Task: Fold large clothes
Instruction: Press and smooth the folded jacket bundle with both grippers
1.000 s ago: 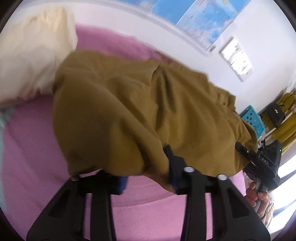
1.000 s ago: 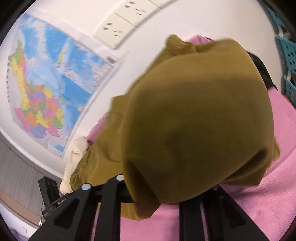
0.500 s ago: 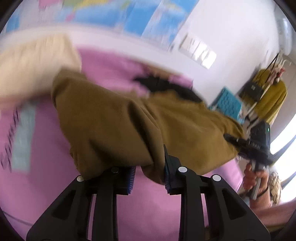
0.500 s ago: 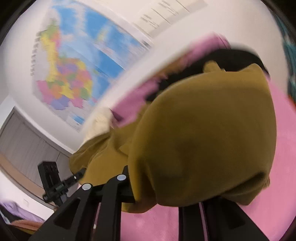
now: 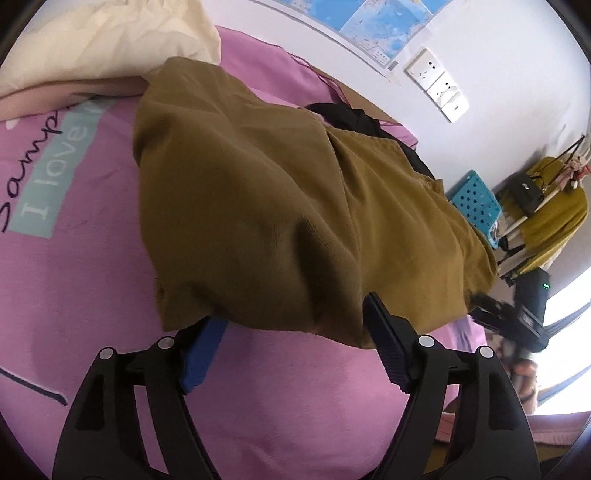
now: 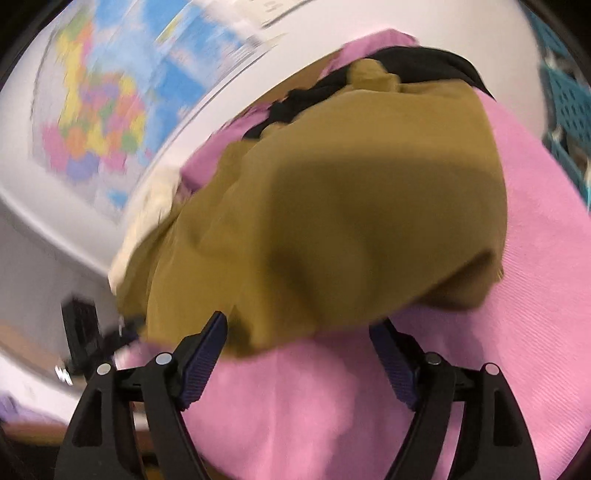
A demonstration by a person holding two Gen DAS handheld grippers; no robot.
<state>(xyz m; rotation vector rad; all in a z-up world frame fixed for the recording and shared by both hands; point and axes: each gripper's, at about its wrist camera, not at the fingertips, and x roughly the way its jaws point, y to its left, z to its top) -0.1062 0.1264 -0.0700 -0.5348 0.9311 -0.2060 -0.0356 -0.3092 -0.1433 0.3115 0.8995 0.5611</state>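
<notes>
While both views look low across the bed, notes per item:

Garment: mustard-brown garment [image 5: 295,206] lies bunched on the pink bed cover [image 5: 288,398], long axis running from near the pillow toward the bed's far edge; near hem droops over the tips of the left fingers.

Left gripper: left gripper [image 5: 295,354] — fingers spread wide, blue pad [image 5: 201,356] on one side partly tucked under the hem, the other finger's ribbed pad [image 5: 388,350] at the cloth edge. Nothing pinched between them.

Right gripper, own view: right gripper [image 6: 306,363] — fingers wide apart, one blue pad [image 6: 203,360] just beside the folded edge of the garment [image 6: 351,214], the other partly under it. Frame is motion-blurred; contact with the cloth cannot be told for sure.

Right gripper, left view: seen at the far end of the garment, black body with a small green light; its fingers are too small to read there.

Bed cover: pink, with a pale-blue strip [image 5: 55,162] of white lettering plus dark script beside it.

Pillow: cream pillow [image 5: 107,40] at the head of the bed, touching the garment's far corner.

Black clothing: dark item [image 5: 351,118] behind the garment, against the wall side, partly covered by it.

Wall: map poster [image 5: 373,26] and white sockets [image 5: 436,83].

Background: blue perforated crate [image 5: 476,201] and a yellow garment [image 5: 557,214] hanging on a rack off the bed.
</notes>
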